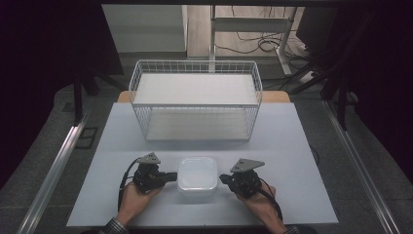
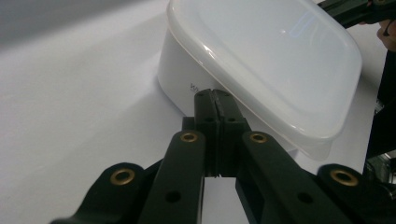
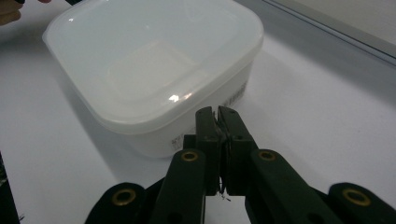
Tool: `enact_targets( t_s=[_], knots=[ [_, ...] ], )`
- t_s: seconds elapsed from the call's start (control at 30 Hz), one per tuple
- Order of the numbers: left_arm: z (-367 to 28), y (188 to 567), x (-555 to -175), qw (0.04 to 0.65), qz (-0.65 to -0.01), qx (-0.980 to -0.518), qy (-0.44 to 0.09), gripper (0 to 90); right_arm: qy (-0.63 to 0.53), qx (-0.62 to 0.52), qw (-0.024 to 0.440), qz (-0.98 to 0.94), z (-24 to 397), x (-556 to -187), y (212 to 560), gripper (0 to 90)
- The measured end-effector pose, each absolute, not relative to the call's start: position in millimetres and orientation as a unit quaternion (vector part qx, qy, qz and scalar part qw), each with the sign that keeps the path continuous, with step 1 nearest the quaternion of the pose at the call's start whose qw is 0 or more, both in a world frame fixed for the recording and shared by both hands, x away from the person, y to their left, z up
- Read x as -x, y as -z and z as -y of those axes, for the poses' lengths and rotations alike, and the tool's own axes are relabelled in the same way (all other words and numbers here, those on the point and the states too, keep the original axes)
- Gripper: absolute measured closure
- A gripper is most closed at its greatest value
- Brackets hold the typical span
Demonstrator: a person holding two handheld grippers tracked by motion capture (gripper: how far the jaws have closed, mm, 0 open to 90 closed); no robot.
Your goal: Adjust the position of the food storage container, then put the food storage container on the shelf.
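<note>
1. Left gripper (image 2: 215, 95): in its own view the jaws were pressed together, nothing between them, tips right at the container's side wall just under the lid rim. Touching or a hair short, I couldn't tell.
2. Right gripper (image 3: 218, 112): same story, jaws closed on nothing, tips at the opposite wall near the printed label, under the lid overhang.
3. White lidded container (image 1: 197, 175): sat on the table (image 1: 292, 146) between the two grippers, lid on and seated flat. In the high view the left gripper (image 1: 171, 176) was at its 9 o'clock and the right gripper (image 1: 223, 179) at its 3 o'clock.
4. Hands: I saw the left hand (image 1: 134, 195) and right hand (image 1: 255, 197) low at 6 o'clock of the high view, both close to the table.
5. Wire basket (image 1: 195, 100): stood at 12 o'clock from the container, well apart, looked empty, open top.
6. Step, my read: I was bracketing the container with both closed grippers, set up for a two-sided squeeze and lift; nothing lifted yet.
7. Next move, my guess: press inward evenly from both sides, tips under the lid rim, raise level, then carry toward 12 o'clock over the basket rim. Uneven pressure would likely tip or slide it.
</note>
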State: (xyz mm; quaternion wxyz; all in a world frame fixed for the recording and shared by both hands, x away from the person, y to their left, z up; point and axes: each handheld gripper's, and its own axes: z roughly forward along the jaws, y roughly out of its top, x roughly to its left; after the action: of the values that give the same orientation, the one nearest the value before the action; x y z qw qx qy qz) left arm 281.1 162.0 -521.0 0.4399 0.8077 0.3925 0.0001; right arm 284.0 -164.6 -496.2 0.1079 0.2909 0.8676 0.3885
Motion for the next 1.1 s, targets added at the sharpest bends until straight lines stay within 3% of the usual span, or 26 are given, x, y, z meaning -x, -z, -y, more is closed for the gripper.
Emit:
enact_targets(
  t_s=[0.1, 0.17, 0.2, 0.23, 0.3, 0.37, 0.4, 0.43, 0.47, 0.5, 0.6, 0.63, 0.8, 1.1],
  knots=[
    [-165.6, 518.7, -278.6, 0.435, -0.397, -0.808, -0.017, 86.7, -0.383, -0.291, 0.117, -0.869, 165.9, -283.5, 496.2, 84.1],
    [-170.4, 514.9, -273.1, 0.427, -0.397, -0.811, -0.042, 73.7, -0.379, -0.295, 0.127, -0.868, 168.6, -283.6, 496.5, 75.6],
    [-170.4, 514.9, -273.1, 0.427, -0.397, -0.811, -0.042, 68.0, -0.379, -0.295, 0.127, -0.868, 168.6, -283.6, 496.5, 75.6],
    [-173.4, 513.7, -269.3, 0.425, -0.392, -0.815, -0.047, 62.5, -0.381, -0.298, 0.13, -0.866, 171.1, -284.0, 497.3, 66.5],
    [-174.3, 513.5, -267.8, 0.423, -0.39, -0.817, -0.047, 57.2, -0.381, -0.299, 0.131, -0.865, 172.4, -284.1, 497.9, 61.9],
    [-175.9, 513.5, -265.2, 0.418, -0.386, -0.82, -0.057, 42.4, -0.383, -0.301, 0.144, -0.862, 175.8, -283.9, 498.6, 48.5],
    [-176.4, 513.6, -264.3, 0.419, -0.384, -0.821, -0.06, 42.4, -0.383, -0.301, 0.144, -0.862, 175.8, -283.9, 498.6, 48.5],
    [-177.7, 513.5, -263.8, 0.422, -0.382, -0.82, -0.066, 36.8, -0.385, -0.305, 0.149, -0.858, 177.9, -284.5, 498.7, 41.8],
    [-177.7, 513.5, -263.8, 0.422, -0.382, -0.82, -0.066, 34.0, -0.385, -0.305, 0.149, -0.858, 177.9, -284.5, 498.7, 41.8],
    [-178.2, 513.7, -264.0, 0.425, -0.38, -0.819, -0.066, 31.1, -0.39, -0.308, 0.152, -0.854, 180.0, -285.2, 498.9, 35.8],
    [-178.3, 514.8, -264.1, 0.43, -0.376, -0.818, -0.07, 25.9, -0.393, -0.311, 0.153, -0.851, 181.8, -286.0, 499.1, 29.3],
    [-178.4, 515.8, -264.2, 0.431, -0.374, -0.818, -0.073, 20.5, -0.394, -0.313, 0.155, -0.85, 183.3, -286.4, 499.4, 23.9],
    [-181.2, 514.9, -263.5, 0.443, -0.377, -0.81, -0.075, 11.7, -0.397, -0.319, 0.157, -0.846, 185.9, -287.7, 498.5, 17.5],
    [-186.3, 510.9, -259.6, 0.464, -0.372, -0.801, -0.067, 7.7, -0.399, -0.309, 0.159, -0.848, 185.5, -287.6, 497.3, 9.7]
  ],
)
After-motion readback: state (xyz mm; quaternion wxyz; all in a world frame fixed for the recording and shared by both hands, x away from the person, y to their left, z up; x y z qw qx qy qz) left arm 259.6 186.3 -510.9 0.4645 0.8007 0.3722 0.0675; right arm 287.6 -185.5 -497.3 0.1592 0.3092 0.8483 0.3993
